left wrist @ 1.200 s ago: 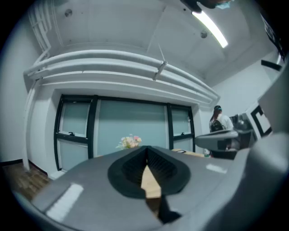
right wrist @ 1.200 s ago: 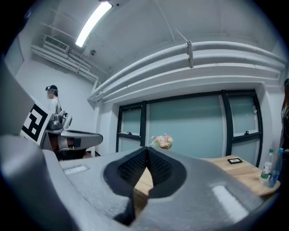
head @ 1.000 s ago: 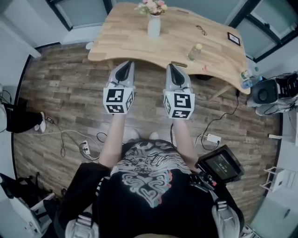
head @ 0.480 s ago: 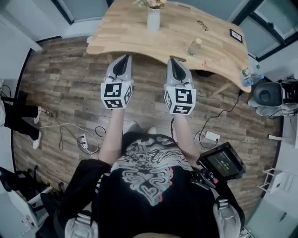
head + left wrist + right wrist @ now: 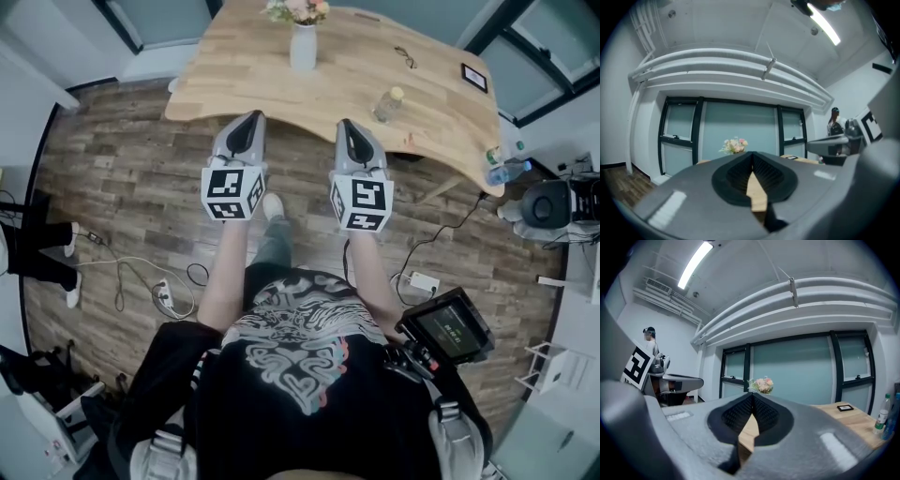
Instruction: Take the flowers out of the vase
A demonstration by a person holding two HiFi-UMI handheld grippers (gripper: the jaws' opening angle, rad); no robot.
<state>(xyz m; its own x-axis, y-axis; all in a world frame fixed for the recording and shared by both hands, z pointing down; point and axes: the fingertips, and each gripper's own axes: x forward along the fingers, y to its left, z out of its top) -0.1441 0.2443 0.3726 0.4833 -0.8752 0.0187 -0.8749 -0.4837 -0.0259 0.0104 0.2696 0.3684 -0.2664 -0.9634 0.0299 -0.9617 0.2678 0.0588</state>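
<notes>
Advancing to the table (image 5: 281,89), we record the left claw (image 5: 252,117) and right claw (image 5: 344,124) now over its near edge, both pressed together, empty; flowers (image 5: 295,11) stand in the vase (image 5: 303,49) beyond, unreached.

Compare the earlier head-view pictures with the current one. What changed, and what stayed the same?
The person has stepped toward the table: one foot now shows forward between the arms, and the left claw and right claw have neared its front edge. Nothing was grasped or released. Both claws stay shut and empty; the flowers remain in the vase.
</notes>
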